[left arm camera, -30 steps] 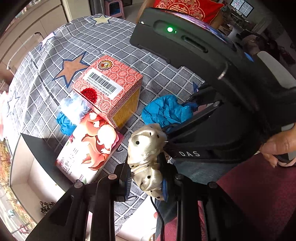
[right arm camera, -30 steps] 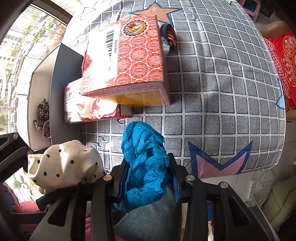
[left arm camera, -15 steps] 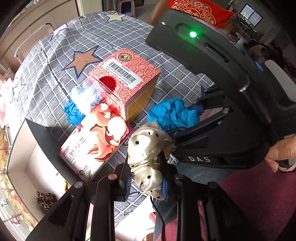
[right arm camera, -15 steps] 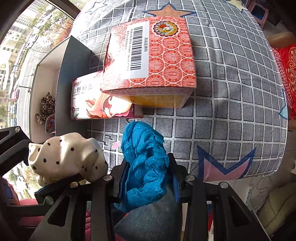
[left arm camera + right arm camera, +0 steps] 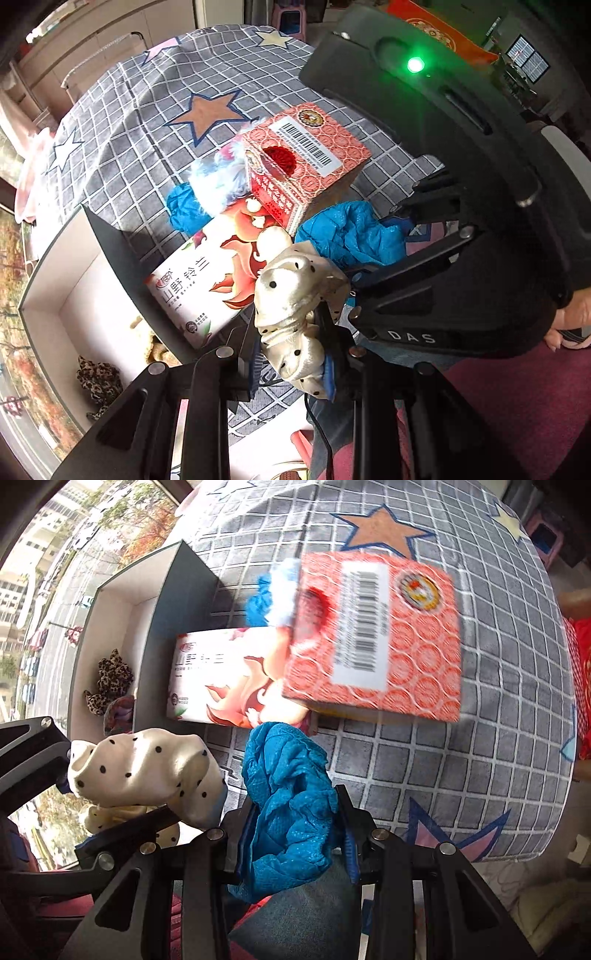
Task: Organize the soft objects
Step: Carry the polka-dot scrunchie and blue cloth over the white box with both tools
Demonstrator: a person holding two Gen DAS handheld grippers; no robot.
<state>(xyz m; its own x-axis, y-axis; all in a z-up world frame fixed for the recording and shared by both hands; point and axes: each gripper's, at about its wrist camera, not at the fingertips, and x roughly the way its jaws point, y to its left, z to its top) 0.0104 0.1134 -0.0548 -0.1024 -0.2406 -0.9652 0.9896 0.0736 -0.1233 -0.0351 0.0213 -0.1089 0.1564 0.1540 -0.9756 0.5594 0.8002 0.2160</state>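
My left gripper (image 5: 291,354) is shut on a cream satin scrunchie with black dots (image 5: 295,306), held above the table's near edge. My right gripper (image 5: 293,830) is shut on a crumpled blue scrunchie (image 5: 288,797); the cream scrunchie (image 5: 147,771) and the left gripper's fingers (image 5: 122,830) show at its left. An open grey box with a white inside (image 5: 59,280) stands at the left and holds a leopard-print scrunchie (image 5: 98,376). Another blue scrunchie (image 5: 184,210) and a fluffy white-blue one (image 5: 218,177) lie beside the cartons.
A red patterned carton (image 5: 314,158) leans on a flat pink-and-white carton (image 5: 218,273) in the middle of the grey checked tablecloth with stars (image 5: 147,122). A person's hand (image 5: 570,317) grips the right tool. Red fabric (image 5: 583,686) lies at the table's far right.
Both grippers have shifted sideways toward the open box while keeping their scrunchies; the box's inside and the leopard scrunchie now show more fully. The views have rolled slightly.
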